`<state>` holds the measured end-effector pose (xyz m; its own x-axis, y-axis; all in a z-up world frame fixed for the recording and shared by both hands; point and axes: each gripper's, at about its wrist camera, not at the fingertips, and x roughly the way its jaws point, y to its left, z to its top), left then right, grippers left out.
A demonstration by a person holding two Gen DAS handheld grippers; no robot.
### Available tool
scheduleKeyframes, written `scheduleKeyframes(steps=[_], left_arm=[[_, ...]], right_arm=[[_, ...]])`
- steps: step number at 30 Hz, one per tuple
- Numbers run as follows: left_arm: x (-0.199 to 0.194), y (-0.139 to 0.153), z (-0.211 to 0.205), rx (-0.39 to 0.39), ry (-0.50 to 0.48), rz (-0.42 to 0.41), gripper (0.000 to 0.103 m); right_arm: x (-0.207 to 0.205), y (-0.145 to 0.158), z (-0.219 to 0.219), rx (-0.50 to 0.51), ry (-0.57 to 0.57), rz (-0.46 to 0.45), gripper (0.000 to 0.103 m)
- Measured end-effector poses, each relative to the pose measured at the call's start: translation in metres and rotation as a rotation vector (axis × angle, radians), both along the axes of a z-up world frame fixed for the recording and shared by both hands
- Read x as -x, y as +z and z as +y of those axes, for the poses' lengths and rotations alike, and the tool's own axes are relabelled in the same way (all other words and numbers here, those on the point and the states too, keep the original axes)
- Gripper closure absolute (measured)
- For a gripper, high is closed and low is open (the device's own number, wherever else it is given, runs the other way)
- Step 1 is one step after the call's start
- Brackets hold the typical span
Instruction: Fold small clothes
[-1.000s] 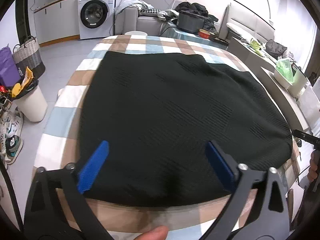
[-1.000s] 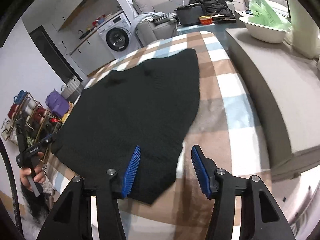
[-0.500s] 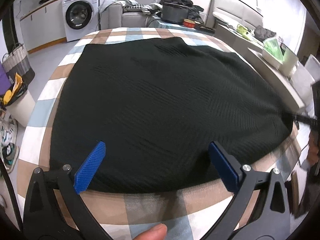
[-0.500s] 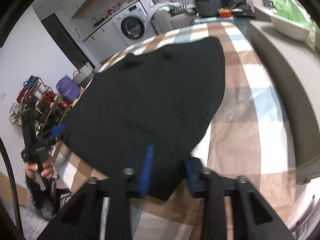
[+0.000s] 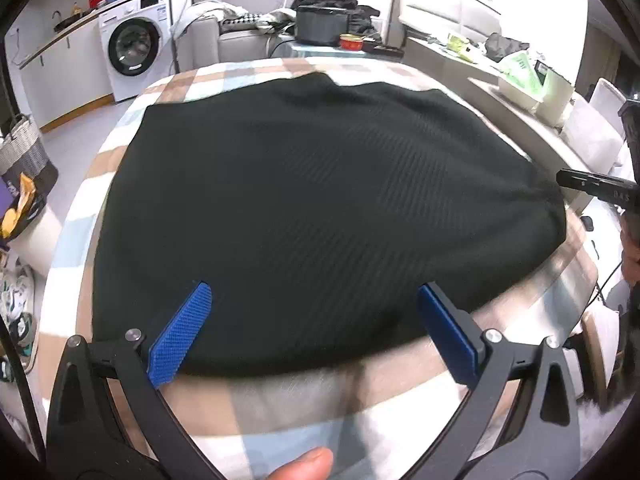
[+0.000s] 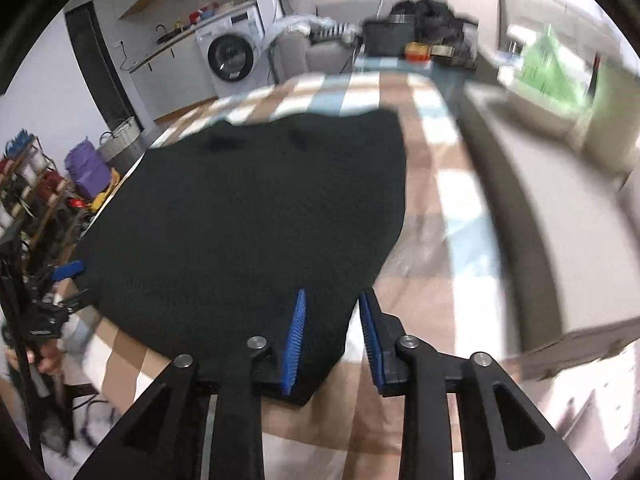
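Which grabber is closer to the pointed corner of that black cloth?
Right. The right gripper straddles the black cloth's corner, which sits between its jaws, just now opening. The left gripper hovers open over the near hem, further along.

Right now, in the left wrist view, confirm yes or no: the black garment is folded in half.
No: the black garment lies spread flat in one layer across the checked cloth, with no fold showing.
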<state>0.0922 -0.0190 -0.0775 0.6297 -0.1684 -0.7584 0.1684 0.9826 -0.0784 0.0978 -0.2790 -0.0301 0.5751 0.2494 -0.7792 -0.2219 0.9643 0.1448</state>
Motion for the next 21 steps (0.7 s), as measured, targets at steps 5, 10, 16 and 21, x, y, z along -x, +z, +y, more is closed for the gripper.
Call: scheduleKeyframes(steps=[5,10,16,21], left_arm=[[-0.025,-0.007,-0.028,-0.044,-0.028,0.022,0.001],[-0.024,-0.028,-0.029,-0.087,-0.034,0.078,0.001],[-0.007,-0.03,-0.003,-0.06,-0.016,0.071,0.001],[0.005,-0.031,0.006,-0.077,-0.014,0.065,0.001]], right_arm=[[0.003,0.004,0.04,-0.048,0.111,-0.041,0.057],[-0.001,-0.029,0.096,0.013,0.246,0.045,0.057],[0.005,-0.043,0.114,0.154,0.332,0.02,0.045],[0.014,-0.04,0.073,0.081,0.332,0.016,0.045]])
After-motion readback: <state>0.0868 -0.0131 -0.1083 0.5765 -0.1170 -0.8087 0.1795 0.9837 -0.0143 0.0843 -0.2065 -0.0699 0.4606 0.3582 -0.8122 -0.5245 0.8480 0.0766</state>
